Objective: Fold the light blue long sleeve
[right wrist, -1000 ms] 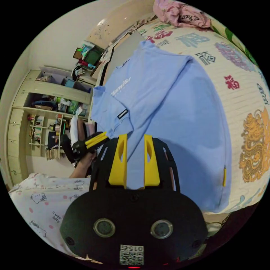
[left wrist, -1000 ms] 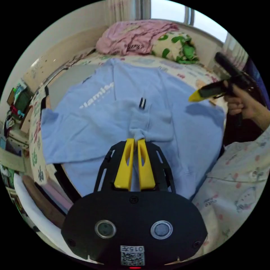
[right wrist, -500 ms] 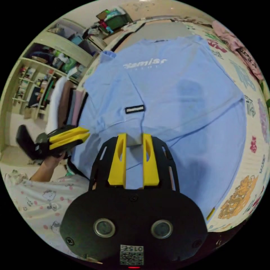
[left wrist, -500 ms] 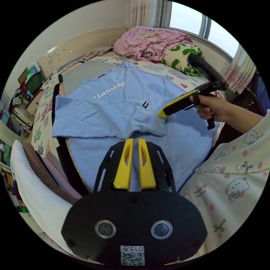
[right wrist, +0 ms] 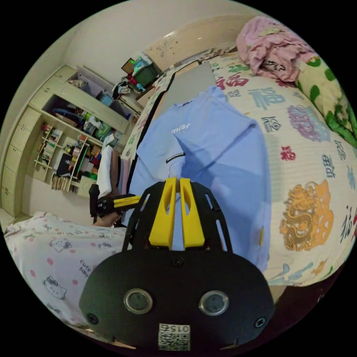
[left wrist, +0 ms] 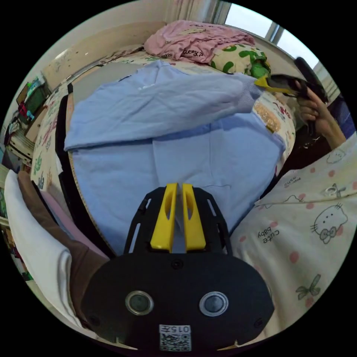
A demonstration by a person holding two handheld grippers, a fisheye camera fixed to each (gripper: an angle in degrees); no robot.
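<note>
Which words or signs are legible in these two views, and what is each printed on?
"misr", partly covered: white chest print on the light blue long sleeve.
"cute baby": the person's pyjama top.
"福": large characters on the bedsheet.
Black patch on the sleeve: too small to read.
Pink garment print: too blurred to read.

We see a light blue long sleeve (left wrist: pixel 156 148) with white chest lettering (right wrist: pixel 181 128) and a small black label (right wrist: pixel 175 157) on its sleeve. It lies on a cream bed cover (right wrist: pixel 308 178) printed with red, blue, green and purple characters and a golden-orange dragon (right wrist: pixel 306 215). Beyond the garment sit a pink crumpled cloth (left wrist: pixel 193 37) and a cream pillow (left wrist: pixel 241 61) with green blotches. Both grippers, left (left wrist: pixel 178 186) and right (right wrist: pixel 177 181), have yellow jaws on black bodies. Beside the garment, the person's pyjama top (left wrist: pixel 312 230) is white with pink dots and cartoon cats.
</note>
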